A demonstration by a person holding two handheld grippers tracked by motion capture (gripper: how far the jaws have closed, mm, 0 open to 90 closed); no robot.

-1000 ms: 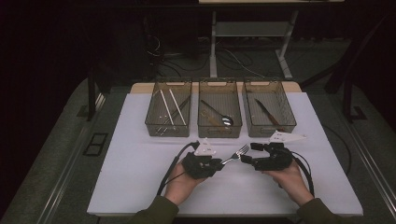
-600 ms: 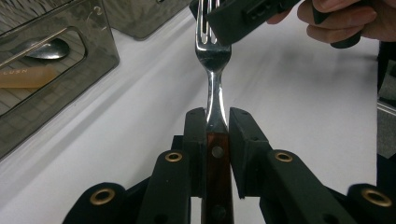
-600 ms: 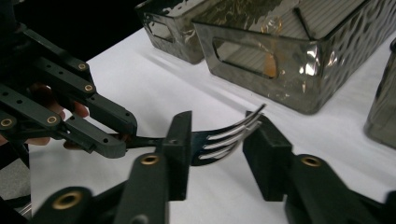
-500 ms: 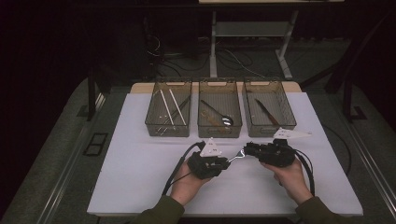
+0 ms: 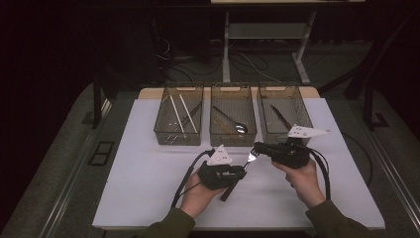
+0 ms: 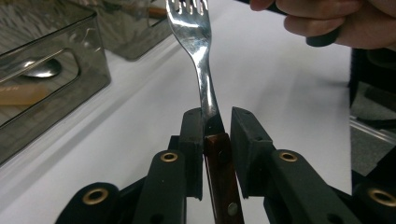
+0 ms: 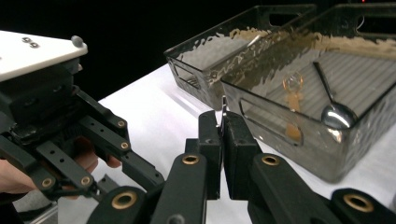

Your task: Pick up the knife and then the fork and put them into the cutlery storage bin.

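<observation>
Two grippers met at one steel fork with a brown wooden handle: the right gripper had just closed on its tines, while the left gripper loosened, one jaw off the handle, so the handover above the white table seemed nearly done.
</observation>
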